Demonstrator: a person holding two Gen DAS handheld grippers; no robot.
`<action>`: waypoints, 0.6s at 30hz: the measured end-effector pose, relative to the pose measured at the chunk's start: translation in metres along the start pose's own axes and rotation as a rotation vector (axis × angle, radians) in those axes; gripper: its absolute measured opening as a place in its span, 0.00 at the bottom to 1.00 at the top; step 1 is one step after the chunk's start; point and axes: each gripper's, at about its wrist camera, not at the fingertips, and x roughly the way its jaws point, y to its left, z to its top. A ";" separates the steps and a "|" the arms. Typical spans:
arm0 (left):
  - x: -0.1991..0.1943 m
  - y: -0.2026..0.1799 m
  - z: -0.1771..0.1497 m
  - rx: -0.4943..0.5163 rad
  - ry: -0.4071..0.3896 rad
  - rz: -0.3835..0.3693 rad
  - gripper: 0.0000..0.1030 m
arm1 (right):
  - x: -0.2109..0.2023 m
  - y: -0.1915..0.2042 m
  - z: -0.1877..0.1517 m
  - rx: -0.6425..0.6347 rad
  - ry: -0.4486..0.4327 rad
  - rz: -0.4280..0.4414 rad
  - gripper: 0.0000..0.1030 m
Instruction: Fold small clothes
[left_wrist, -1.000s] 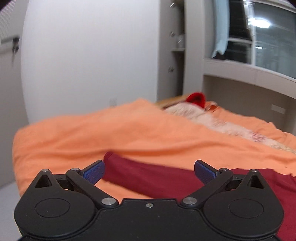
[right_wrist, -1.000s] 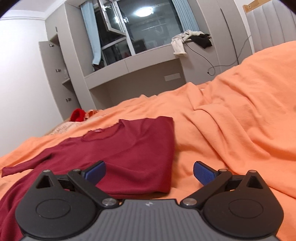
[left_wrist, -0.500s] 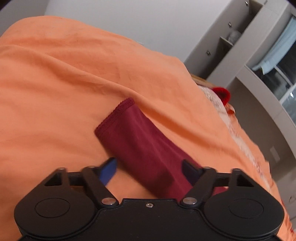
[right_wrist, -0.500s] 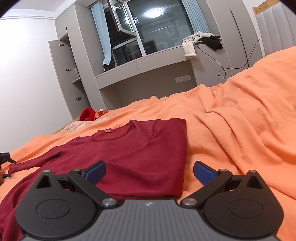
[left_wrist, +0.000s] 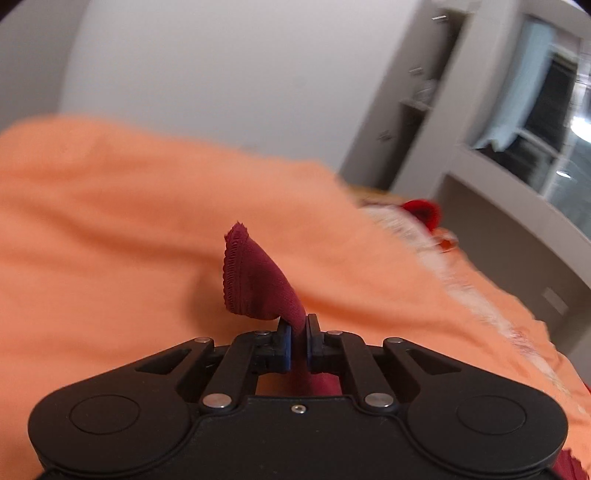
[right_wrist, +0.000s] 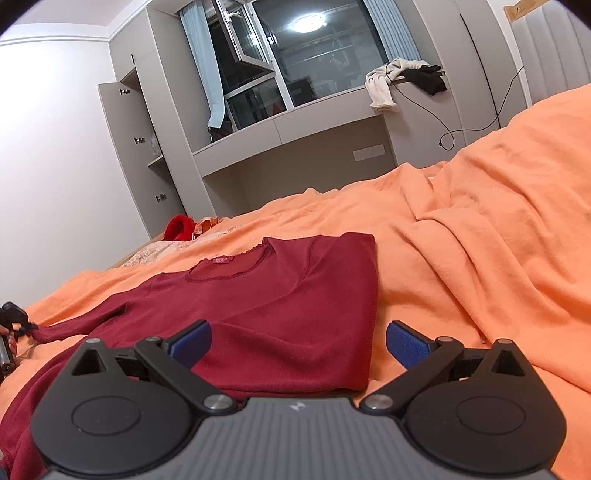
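Observation:
A dark red long-sleeved shirt (right_wrist: 280, 295) lies on the orange bedspread (right_wrist: 480, 258), its right side folded over. My left gripper (left_wrist: 298, 345) is shut on the end of the shirt's left sleeve (left_wrist: 255, 280), and the scalloped cuff sticks up past the jaws. That gripper also shows at the far left of the right wrist view (right_wrist: 14, 321), holding the sleeve end. My right gripper (right_wrist: 297, 341) is open and empty, hovering just above the shirt's lower hem.
A bright red garment (right_wrist: 179, 227) and pale patterned cloth (right_wrist: 155, 253) lie at the far end of the bed. Grey cabinets and a window ledge (right_wrist: 295, 129) stand beyond, with clothes (right_wrist: 384, 85) draped on it. The bedspread bunches in folds at right.
My left gripper has closed on the sleeve end and lifted it off the bed; before it was open over the flat sleeve. The right gripper has barely moved.

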 end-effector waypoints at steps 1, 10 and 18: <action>-0.008 -0.011 0.003 0.034 -0.027 -0.028 0.06 | -0.001 0.001 0.001 -0.001 -0.005 0.002 1.00; -0.120 -0.135 -0.014 0.498 -0.249 -0.306 0.07 | -0.014 0.006 0.004 0.003 -0.049 0.019 1.00; -0.204 -0.213 -0.095 0.707 -0.266 -0.564 0.07 | -0.026 0.012 0.008 0.004 -0.084 0.044 1.00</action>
